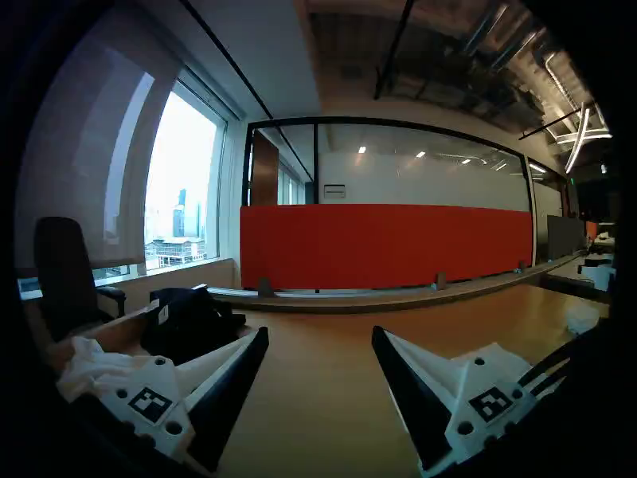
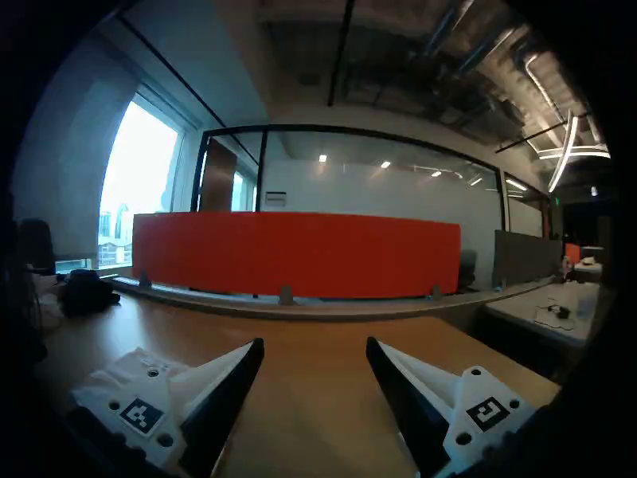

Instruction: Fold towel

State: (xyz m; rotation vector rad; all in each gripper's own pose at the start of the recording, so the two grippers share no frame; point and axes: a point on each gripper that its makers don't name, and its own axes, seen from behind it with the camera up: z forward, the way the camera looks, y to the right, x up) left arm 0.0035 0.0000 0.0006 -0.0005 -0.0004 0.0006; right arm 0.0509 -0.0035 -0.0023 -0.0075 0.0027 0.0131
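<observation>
1. Wooden desk (image 1: 318, 398) runs out in front of both tools, with a red wall panel (image 1: 382, 247) at the far end and a bright window (image 1: 179, 191) off to one side.
2. On the left gripper (image 1: 318, 330) the two fingers are wide apart and hold nothing. Only bare desk lies between them.
3. On the right gripper (image 2: 314, 341) the fingers are wide apart too, with nothing in them.
4. A white crumpled cloth (image 1: 87, 358) lies just past the outer side of the left gripper's left finger. I think it is the towel, but I cannot be sure.
5. It looks soft, light and floppy, so it will sag when lifted. A good place to pinch it is at a corner or an edge.
6. A dark bundle (image 1: 191, 319) sits just beyond the left finger's tip. It may be a bag. I cannot tell what is in it.
</observation>
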